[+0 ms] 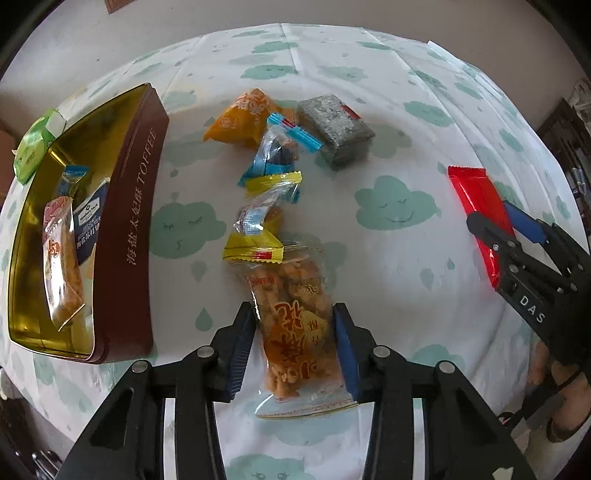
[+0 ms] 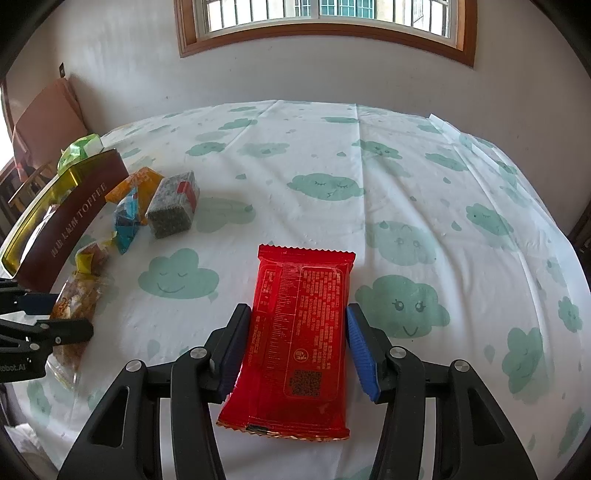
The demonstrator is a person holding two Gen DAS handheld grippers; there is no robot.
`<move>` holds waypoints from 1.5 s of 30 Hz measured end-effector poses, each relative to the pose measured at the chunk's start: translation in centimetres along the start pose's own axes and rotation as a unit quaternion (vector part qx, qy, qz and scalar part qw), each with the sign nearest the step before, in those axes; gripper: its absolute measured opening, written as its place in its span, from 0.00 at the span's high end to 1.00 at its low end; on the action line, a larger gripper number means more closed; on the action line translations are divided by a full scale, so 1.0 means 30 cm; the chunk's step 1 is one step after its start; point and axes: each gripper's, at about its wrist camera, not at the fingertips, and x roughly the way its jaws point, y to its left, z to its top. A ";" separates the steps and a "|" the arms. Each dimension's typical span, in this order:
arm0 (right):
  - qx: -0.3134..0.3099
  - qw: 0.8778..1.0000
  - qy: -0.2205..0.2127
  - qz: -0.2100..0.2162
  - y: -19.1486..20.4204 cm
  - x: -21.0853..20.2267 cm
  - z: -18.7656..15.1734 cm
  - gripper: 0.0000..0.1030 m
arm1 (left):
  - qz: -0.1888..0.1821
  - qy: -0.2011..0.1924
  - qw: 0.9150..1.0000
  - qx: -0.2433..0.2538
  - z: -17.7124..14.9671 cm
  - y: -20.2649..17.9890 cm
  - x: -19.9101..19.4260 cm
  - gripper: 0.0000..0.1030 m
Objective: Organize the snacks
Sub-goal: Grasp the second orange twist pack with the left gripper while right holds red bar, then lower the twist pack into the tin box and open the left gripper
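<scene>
A clear packet of orange fried snack with a yellow end lies on the cloud-print tablecloth. My left gripper points down over it, blue pads pressed on its two long sides. A red foil packet lies flat with its printed back up, and my right gripper is shut on its sides. From the left wrist view, that red packet and the right gripper are at the right. The brown toffee tin with a gold inside stands open at the left, holding several packets.
Loose on the cloth beyond the left gripper lie a yellow-ended packet, a blue-wrapped sweet, an orange packet and a grey block. A green packet sits behind the tin. A window is on the far wall.
</scene>
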 end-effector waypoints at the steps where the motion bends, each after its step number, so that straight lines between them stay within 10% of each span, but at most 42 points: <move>1: -0.001 1.000 0.000 -0.001 0.001 0.000 0.000 0.48 | -0.002 0.000 1.000 0.000 -0.001 0.005 -0.001 0.63; 26: -0.010 1.000 0.002 -0.011 0.011 0.002 0.000 0.48 | -0.008 -0.071 0.996 0.044 -0.025 0.075 -0.216 0.63; 45: -0.010 1.000 0.002 -0.011 0.012 0.003 0.001 0.48 | 0.100 -0.110 0.988 -0.044 0.085 0.575 -0.288 0.63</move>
